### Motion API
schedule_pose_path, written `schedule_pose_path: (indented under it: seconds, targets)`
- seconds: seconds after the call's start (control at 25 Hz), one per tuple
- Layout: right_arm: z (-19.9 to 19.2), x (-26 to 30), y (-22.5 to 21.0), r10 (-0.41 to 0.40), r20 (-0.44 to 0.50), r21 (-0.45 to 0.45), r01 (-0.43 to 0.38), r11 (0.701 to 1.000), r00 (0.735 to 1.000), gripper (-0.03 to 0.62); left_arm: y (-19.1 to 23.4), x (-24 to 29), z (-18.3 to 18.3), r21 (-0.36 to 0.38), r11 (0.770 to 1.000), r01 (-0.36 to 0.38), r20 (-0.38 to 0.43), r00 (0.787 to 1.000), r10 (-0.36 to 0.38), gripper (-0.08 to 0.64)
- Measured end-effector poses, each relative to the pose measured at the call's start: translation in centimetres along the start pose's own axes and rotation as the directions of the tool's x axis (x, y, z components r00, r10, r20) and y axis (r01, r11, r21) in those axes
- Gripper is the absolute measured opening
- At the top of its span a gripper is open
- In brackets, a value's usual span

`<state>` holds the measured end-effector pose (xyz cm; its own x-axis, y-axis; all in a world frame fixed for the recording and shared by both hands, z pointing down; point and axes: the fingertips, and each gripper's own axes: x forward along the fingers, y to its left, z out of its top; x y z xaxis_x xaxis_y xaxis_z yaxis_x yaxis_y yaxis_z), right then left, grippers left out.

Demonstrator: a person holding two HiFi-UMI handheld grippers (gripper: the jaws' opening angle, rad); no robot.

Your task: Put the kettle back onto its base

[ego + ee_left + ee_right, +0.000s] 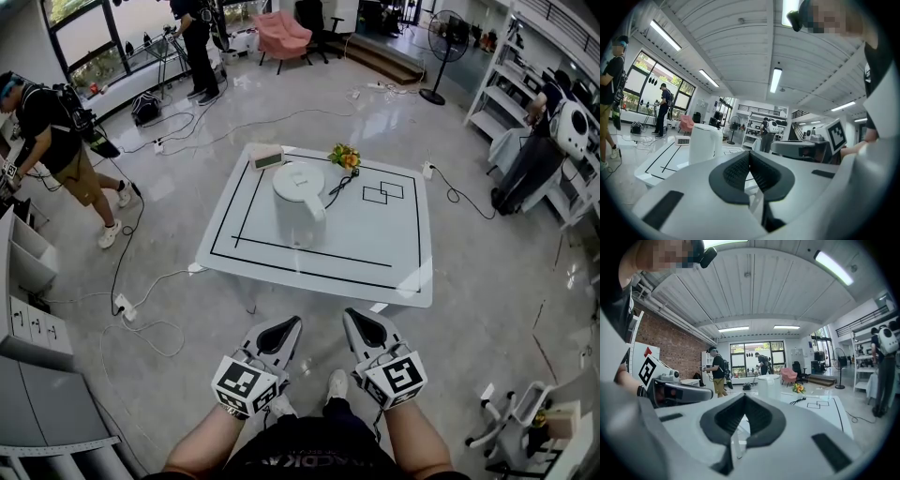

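Two grippers hung short of the table, left gripper pinched shut on nothing, white kettle stood upright mid-table, well beyond both, flowers showed in the right gripper view, not the left's, right gripper closed, empty too.

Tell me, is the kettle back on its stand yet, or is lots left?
Hard to say. The kettle stands upright on the table, with a black cord beside it; whether its base is underneath I cannot tell. Nothing is in hand: the left tongs and right tongs are shut, empty and short of the table. If it isn't seated, the whole lift is left.
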<state>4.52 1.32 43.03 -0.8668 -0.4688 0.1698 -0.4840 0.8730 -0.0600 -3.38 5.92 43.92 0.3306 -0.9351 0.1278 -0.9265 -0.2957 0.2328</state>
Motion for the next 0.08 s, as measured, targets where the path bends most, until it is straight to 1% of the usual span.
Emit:
schedule_pose_path:
  seconds: [0.08]
  targets:
    - [0.03,0.14,0.14,-0.004,0.005,0.007,0.004,1.0,1.0,0.002,0.18,-0.1,-0.05,-0.001,1.0,0.0,-0.001,1.0,0.0,0.004]
